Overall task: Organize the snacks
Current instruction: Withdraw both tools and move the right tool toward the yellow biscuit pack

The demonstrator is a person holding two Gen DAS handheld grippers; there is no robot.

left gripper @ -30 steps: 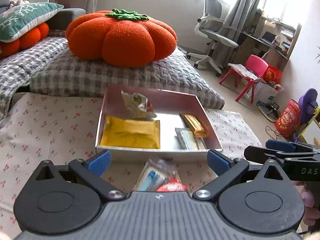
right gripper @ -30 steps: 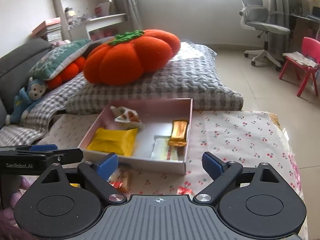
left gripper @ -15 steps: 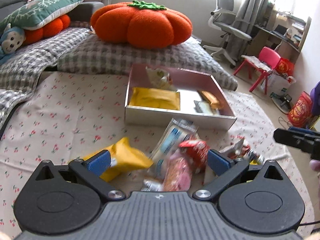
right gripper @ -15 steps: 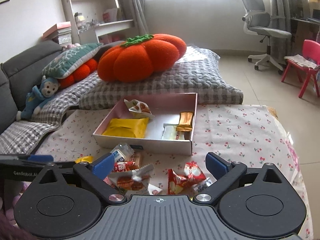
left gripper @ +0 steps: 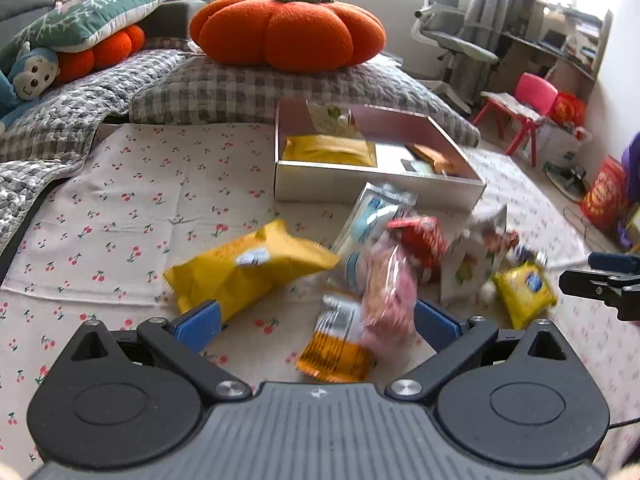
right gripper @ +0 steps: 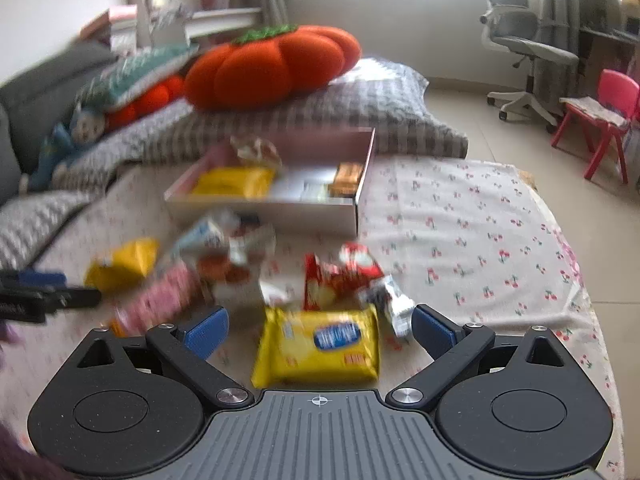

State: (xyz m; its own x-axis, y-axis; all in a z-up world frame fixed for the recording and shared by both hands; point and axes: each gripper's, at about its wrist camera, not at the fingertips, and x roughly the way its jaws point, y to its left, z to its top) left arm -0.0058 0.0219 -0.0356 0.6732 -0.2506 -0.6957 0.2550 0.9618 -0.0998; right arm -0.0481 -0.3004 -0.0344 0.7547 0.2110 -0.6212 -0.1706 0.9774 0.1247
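Left gripper (left gripper: 316,322) spreading wide at frame bottom, gripping nothing, hovering over pink packet (left gripper: 388,284), right gripper (right gripper: 319,327) likewise gaping, empty, framing yellow biscuit pack (right gripper: 320,346).

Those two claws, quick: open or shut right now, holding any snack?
Left gripper: open, holding nothing.
Right gripper: open, holding nothing; a yellow packet lies between its fingers.

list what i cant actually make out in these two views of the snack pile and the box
- Left wrist view: the pink packet and the orange-bottomed packet are motion-blurred, print unreadable.
- Left wrist view: the box near wall hides the lower parts of the snacks inside.
- Right wrist view: the left half of the pile is smeared; the pink packet cannot be read.
- Right wrist view: the yellow packet label is too blurred to read.
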